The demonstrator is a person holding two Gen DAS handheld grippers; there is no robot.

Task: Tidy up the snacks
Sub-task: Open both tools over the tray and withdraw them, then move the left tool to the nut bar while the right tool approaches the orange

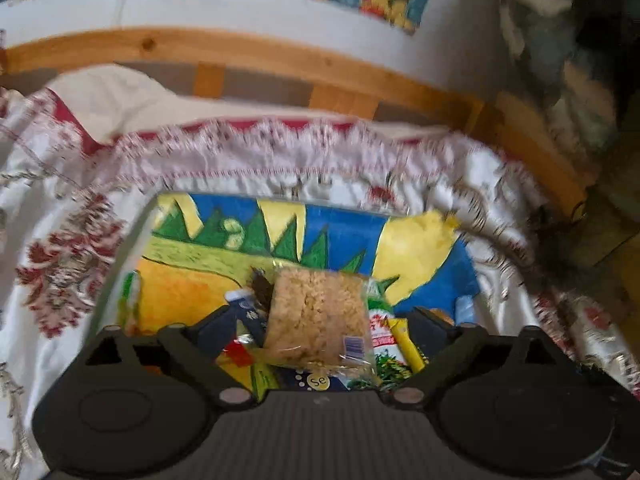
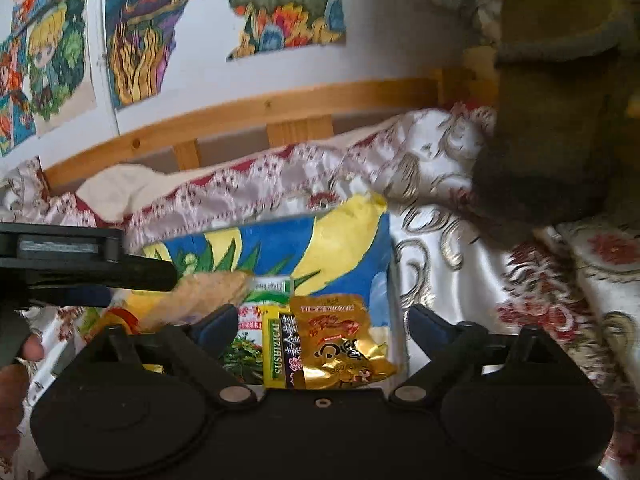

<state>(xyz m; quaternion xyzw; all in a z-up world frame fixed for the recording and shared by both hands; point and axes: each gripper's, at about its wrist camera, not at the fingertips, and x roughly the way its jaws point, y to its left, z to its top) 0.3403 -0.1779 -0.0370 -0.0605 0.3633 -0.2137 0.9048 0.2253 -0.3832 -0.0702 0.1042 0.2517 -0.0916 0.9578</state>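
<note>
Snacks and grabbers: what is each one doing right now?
left gripper: open, clear bag between its fingers, not pinched.
right gripper: open, holding nothing.
clear bag of pale crunchy bits: lying loose on top of the pile.
gold packet: lying flat, sealed, crinkled.
yellow packet: lying flat, partly under the gold packet.
painted tray: holding the snacks.

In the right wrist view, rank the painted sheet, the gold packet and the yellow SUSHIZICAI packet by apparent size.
1. painted sheet
2. gold packet
3. yellow SUSHIZICAI packet, partly covered by the gold one, so its rank is unsure.
</note>
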